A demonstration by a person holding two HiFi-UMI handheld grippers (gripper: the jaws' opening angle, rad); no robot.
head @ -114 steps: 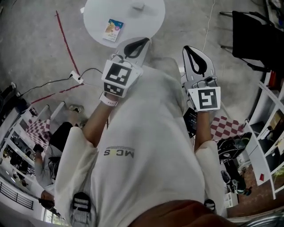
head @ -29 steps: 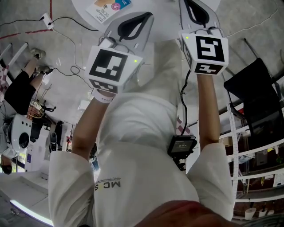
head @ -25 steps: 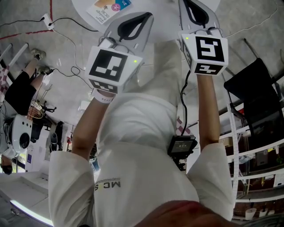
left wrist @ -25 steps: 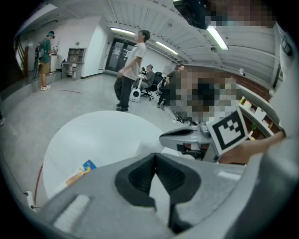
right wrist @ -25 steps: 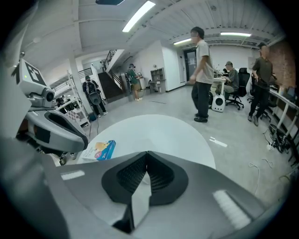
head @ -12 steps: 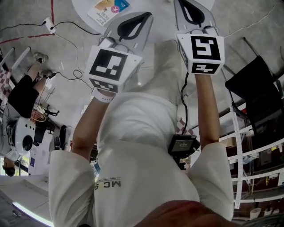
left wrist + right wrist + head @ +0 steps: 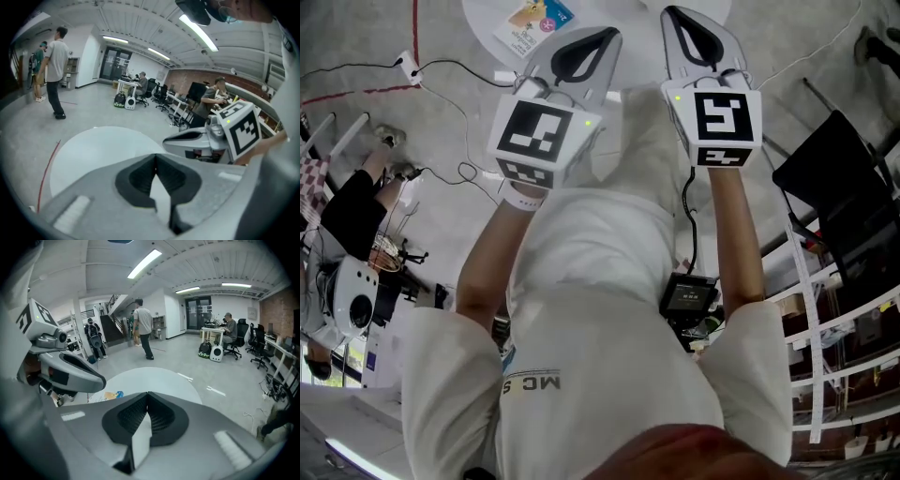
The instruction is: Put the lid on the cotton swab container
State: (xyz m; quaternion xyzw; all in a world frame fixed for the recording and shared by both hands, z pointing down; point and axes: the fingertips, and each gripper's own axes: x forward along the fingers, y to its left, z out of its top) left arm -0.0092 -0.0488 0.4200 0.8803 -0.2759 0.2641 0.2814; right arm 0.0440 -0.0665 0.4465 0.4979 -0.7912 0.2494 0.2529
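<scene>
No cotton swab container or lid shows clearly in any view. A round white table (image 7: 487,14) lies ahead at the top of the head view, with a colourful printed pack (image 7: 534,19) on it. My left gripper (image 7: 612,34) and right gripper (image 7: 670,13) are held side by side in front of my body, both pointing toward the table. In the left gripper view the jaws (image 7: 155,155) meet at the tips with nothing between them, above the table (image 7: 93,150). The right gripper view shows its jaws (image 7: 148,393) likewise shut and empty, with the pack (image 7: 110,395) just left of them.
A black chair (image 7: 844,178) and white shelving (image 7: 834,328) stand to my right. A power strip with cable (image 7: 408,66) and a red tape line (image 7: 414,28) lie on the floor at left. People stand farther off (image 7: 56,70) (image 7: 143,329); another sits at left (image 7: 347,206).
The head view has shifted slightly, bringing a bit more of the table and pack into sight. Both grippers sit a little lower in the picture and stay shut and empty.
</scene>
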